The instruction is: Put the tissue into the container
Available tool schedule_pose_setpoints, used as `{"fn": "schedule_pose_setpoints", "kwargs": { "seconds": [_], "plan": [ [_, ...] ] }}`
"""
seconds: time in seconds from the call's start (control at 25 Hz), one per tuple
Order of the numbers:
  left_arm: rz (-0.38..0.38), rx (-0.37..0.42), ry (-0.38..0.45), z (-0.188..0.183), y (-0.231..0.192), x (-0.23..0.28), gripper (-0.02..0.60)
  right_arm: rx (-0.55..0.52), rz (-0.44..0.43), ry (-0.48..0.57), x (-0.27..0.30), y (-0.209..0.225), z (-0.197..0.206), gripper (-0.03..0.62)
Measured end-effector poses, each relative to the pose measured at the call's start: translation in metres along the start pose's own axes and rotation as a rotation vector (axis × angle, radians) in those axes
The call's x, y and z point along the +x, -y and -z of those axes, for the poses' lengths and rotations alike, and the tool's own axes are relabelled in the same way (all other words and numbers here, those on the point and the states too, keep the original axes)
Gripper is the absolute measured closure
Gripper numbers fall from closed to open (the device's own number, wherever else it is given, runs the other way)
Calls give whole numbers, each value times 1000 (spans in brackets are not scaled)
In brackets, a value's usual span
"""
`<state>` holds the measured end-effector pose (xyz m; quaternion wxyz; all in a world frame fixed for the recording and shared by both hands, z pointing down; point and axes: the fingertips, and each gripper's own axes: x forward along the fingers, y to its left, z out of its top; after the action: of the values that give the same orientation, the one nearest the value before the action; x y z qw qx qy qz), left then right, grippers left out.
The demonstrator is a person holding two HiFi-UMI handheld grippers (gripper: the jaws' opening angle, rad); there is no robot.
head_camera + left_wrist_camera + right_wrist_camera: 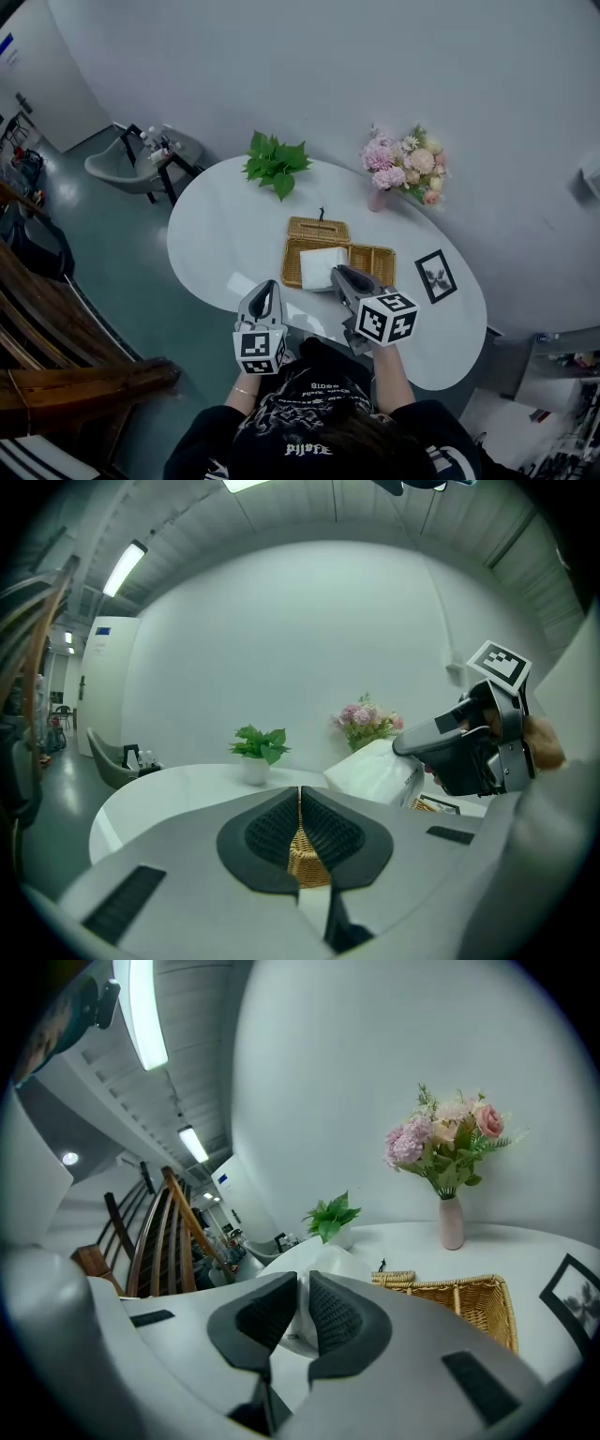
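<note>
A white tissue pack (323, 267) hangs over the left part of the woven basket (375, 260) in the middle of the table. My right gripper (339, 274) is shut on the pack's near edge. In the right gripper view the white pack (323, 1265) is pinched between the dark pads, with the basket (464, 1302) to the right and below. My left gripper (265, 287) hovers near the table's front edge, left of the basket, shut and holding nothing. The left gripper view shows its pads (323, 832) closed together and the tissue pack (375, 771) held up at the right.
The white oval table (216, 244) also carries a potted green plant (276, 164) at the back, a vase of pink flowers (405, 169) at the back right and a framed picture (435, 275) right of the basket. A grey chair (122, 164) stands beyond the table's left end.
</note>
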<state>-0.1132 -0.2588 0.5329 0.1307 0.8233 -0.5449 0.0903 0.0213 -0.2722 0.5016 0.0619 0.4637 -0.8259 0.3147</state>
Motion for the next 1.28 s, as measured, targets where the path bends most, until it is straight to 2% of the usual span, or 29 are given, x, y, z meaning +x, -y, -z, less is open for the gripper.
{"fn": "schedule_pose_setpoints", "kwargs": {
  "seconds": [0.6, 0.84, 1.28],
  "plan": [
    [-34, 9, -3, -6, -4, 16, 555, 132, -18, 24, 24, 16, -8, 533],
    [-36, 16, -5, -5, -3, 18, 555, 191, -3, 22, 32, 23, 0, 533],
    [-70, 26, -20, -4, -10, 19, 555, 236, -3, 10, 51, 29, 16, 533]
  ]
}}
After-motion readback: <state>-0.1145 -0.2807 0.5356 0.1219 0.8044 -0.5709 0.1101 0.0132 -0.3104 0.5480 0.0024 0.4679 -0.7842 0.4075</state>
